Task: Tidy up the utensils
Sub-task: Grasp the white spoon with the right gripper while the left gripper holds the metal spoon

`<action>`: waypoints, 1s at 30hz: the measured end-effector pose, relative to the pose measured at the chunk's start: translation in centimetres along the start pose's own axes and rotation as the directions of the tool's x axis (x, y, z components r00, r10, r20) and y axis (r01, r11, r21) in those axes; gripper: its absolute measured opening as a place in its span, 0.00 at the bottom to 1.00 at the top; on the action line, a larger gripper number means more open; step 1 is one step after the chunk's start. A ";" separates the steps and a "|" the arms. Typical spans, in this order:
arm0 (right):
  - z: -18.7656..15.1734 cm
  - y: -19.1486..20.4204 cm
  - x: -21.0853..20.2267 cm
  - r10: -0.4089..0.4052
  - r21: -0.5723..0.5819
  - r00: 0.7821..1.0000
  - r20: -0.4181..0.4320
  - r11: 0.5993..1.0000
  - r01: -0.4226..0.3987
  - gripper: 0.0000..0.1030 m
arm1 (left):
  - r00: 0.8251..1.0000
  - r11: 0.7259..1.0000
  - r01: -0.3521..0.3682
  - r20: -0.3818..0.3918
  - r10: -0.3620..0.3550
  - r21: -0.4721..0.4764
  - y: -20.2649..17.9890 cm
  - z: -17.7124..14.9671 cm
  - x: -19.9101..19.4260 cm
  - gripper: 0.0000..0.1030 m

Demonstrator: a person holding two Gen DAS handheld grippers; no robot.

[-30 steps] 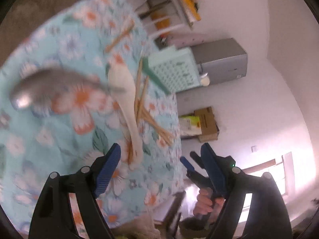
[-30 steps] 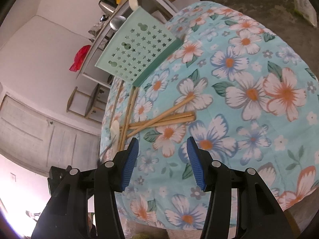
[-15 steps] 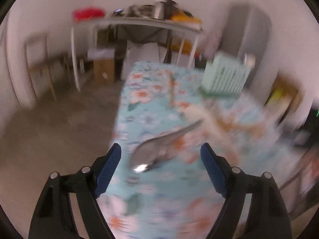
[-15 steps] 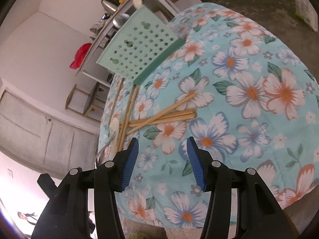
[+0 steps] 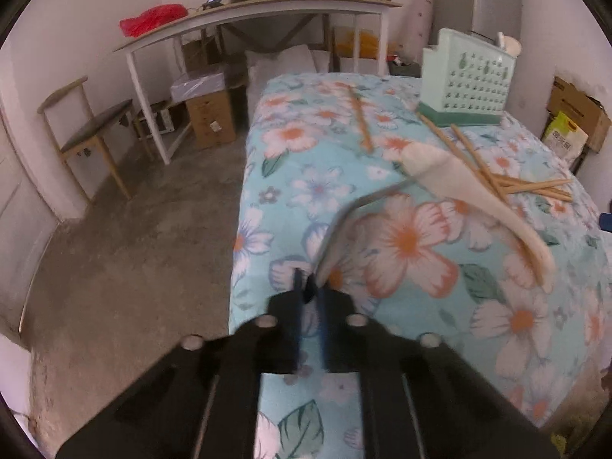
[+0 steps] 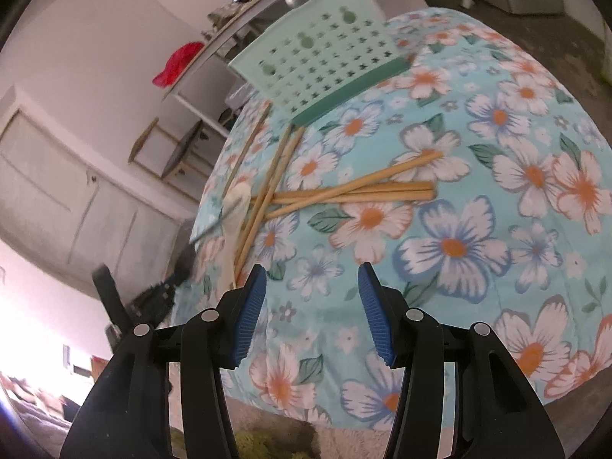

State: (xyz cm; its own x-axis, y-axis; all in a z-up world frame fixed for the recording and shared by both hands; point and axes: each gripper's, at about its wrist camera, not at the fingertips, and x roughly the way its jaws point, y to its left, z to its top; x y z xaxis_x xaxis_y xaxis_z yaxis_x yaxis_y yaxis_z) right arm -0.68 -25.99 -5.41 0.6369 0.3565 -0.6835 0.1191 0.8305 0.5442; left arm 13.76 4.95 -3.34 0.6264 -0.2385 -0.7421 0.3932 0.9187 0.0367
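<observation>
My left gripper (image 5: pixel 309 293) is shut on the bowl end of a metal spoon (image 5: pixel 344 225), whose thin handle points away over the floral table (image 5: pixel 420 306). A white ceramic spoon (image 5: pixel 470 195) lies on the cloth beside several wooden chopsticks (image 5: pixel 528 185). One more chopstick (image 5: pixel 359 118) lies farther back. A mint green perforated utensil holder (image 5: pixel 464 84) stands at the far edge with a white spoon in it. My right gripper (image 6: pixel 310 306) is open and empty above the table's near edge, in front of the chopsticks (image 6: pixel 355 193) and the holder (image 6: pixel 321 61).
A white-framed side table (image 5: pixel 248 11) with a kettle and clutter stands behind. A wooden chair (image 5: pixel 88 130) and cardboard boxes (image 5: pixel 210 114) are on the concrete floor to the left. More boxes (image 5: pixel 573 114) sit at the right wall.
My left gripper swung round to the table's end and closed from wide open onto the metal spoon. My right gripper stayed open and moved closer to the chopsticks.
</observation>
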 end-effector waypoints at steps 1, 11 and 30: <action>0.0 0.1 0.1 -0.002 -0.007 1.000 -0.003 1.000 0.002 0.48 | 1.000 1.000 0.010 0.008 -0.010 0.005 -0.2 0.2 -0.7 0.01; 0.2 1.2 1.9 -0.003 -0.043 0.999 -0.042 0.999 0.001 0.48 | 0.991 0.980 0.129 -0.015 -0.133 -0.153 -2.2 -1.0 -0.7 0.03; 1.5 5.5 4.2 0.000 -0.148 0.998 -0.064 0.989 -0.009 0.40 | 0.967 0.892 0.220 0.209 -0.146 -0.394 1.5 -1.6 -3.9 0.02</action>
State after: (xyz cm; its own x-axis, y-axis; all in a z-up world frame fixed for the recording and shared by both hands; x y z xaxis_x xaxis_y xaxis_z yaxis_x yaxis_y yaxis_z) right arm 3.75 -20.60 -4.58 0.5871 0.3829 -0.7133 -0.0007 0.8813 0.4725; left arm 10.81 7.73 -1.48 0.6888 -0.4309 -0.5830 0.2238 0.8913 -0.3944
